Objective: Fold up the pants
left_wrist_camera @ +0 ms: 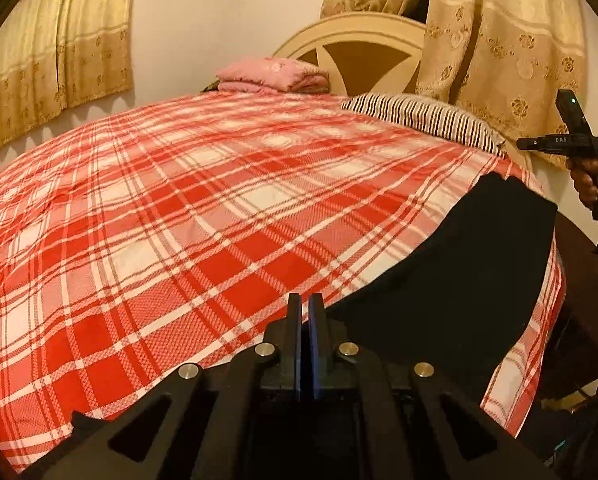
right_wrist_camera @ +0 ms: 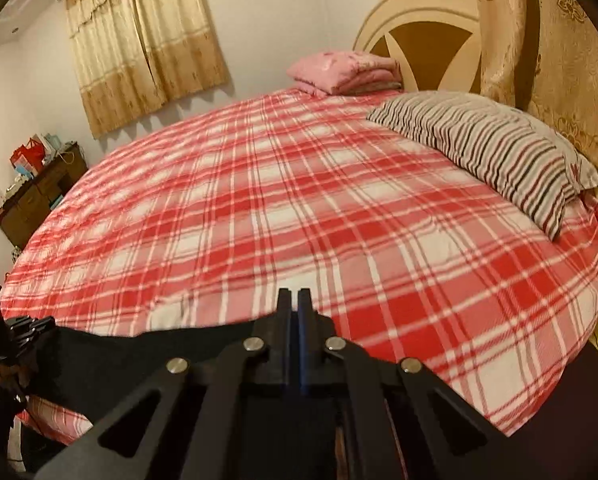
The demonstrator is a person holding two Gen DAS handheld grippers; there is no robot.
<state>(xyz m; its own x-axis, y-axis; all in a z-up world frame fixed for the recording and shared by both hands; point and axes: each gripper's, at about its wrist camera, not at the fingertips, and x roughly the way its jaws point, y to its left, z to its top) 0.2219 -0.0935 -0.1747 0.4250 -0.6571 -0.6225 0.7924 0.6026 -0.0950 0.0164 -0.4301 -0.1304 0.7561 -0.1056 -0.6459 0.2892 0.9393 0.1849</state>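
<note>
Red and white checked bedding (left_wrist_camera: pixel 179 220) covers a big bed, with lots of bare room across its middle. Black pants (left_wrist_camera: pixel 459 272) lie flat near the bed's front edge. The left gripper (left_wrist_camera: pixel 305 300) has its jaws closed with nothing between them, and the pants lie just to its right. The right gripper (right_wrist_camera: pixel 294 295) is closed and empty too, with the pants (right_wrist_camera: pixel 111 364) stretching off to its left below it. A striped pillow (right_wrist_camera: pixel 495 156) and a folded pink blanket (right_wrist_camera: pixel 343 72) sit near the headboard (right_wrist_camera: pixel 427 12).
</note>
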